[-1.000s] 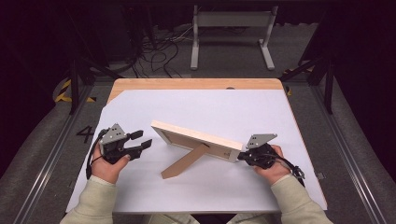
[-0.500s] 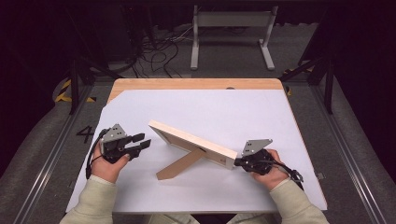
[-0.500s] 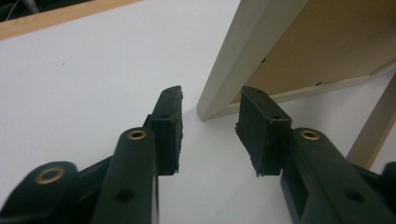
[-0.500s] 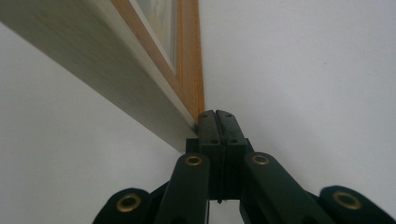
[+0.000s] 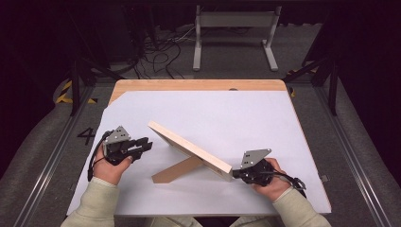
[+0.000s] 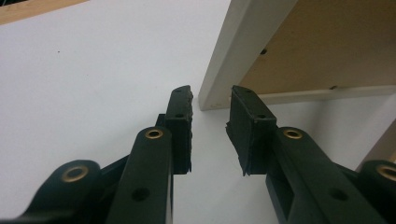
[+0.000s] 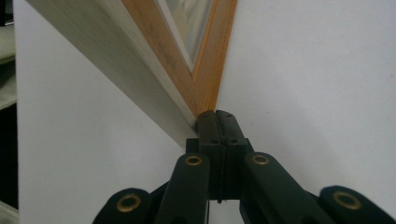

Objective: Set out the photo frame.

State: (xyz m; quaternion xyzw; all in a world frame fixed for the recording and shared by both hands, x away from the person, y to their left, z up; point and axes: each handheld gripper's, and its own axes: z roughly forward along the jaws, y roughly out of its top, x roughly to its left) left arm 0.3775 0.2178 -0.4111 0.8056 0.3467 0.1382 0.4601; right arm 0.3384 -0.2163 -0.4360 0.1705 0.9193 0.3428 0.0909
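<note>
Light wooden picture frame (image 5: 189,150) w/ a fold-out prop leg stands on its edge mid-table on the white table cover (image 5: 246,113), running diagonally from far-left to near-right, leg (image 5: 176,170) splayed toward you.

Your right gripper (image 5: 235,176) has its jaws pressed together w/ nothing between them; the closed tips butt against the frame's near-right corner (image 7: 205,109). So you're nudging there, not gripping. Keep the push low and along the table, slow, so the frame pivots instead of tipping onto its face.

Your left gripper (image 5: 146,144) sits just beside the far-left corner (image 6: 210,100), jaws narrowed partway & just been closing, yet the corner is ahead of the pads (image 6: 180,123), not between them. Nothing is held on that side.

To do this well, imo:
- Ease the left tips fwd until the frame's pale edge sits properly between the pads, then close.
- Square the jaws to the edge first; they look a bit off-line w/ the corner.
- Hold the right tips steady as a stop while the left side takes hold.
- Watch the leg: if it drags on the cover, the frame may fold flat.
</note>
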